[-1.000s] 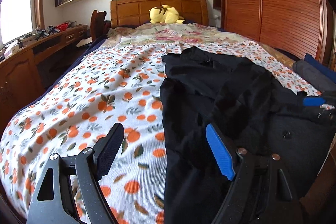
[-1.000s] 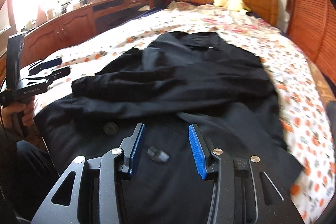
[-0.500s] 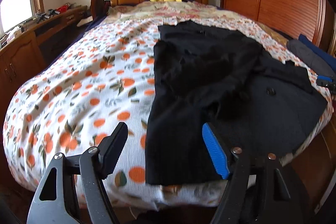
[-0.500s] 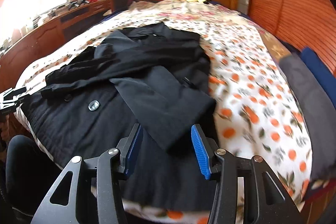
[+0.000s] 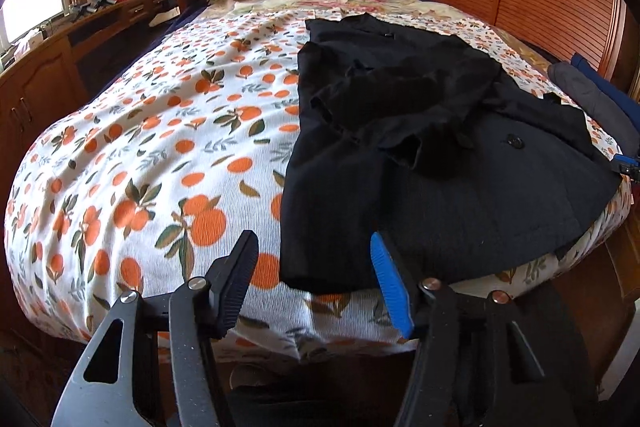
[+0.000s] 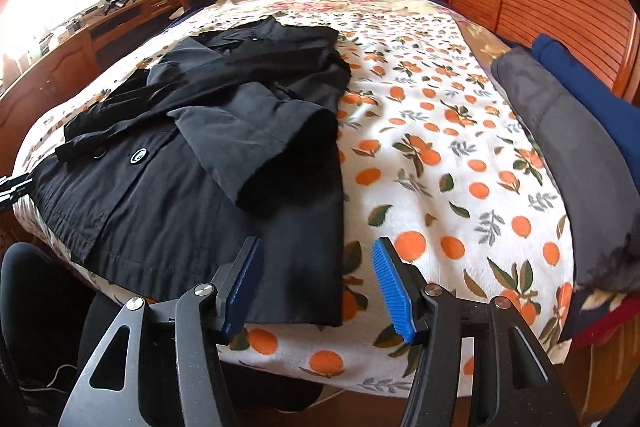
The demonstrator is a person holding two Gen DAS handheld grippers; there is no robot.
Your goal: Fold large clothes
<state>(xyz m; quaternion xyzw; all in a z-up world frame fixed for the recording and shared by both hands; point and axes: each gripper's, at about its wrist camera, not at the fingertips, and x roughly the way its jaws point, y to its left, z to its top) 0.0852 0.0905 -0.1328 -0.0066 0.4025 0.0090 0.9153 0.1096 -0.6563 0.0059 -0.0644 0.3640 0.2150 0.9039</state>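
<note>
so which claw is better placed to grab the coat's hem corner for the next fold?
Either could, slight edge to the right. The right claw is open and its gap frames the black coat's near hem corner. The left claw, also open, frames the opposite hem corner, seemingly a little further back.

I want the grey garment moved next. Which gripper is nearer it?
Right. The right gripper sits at the coat's right hem, the grey garment just beyond; the left gripper is at the coat's far corner.
</note>
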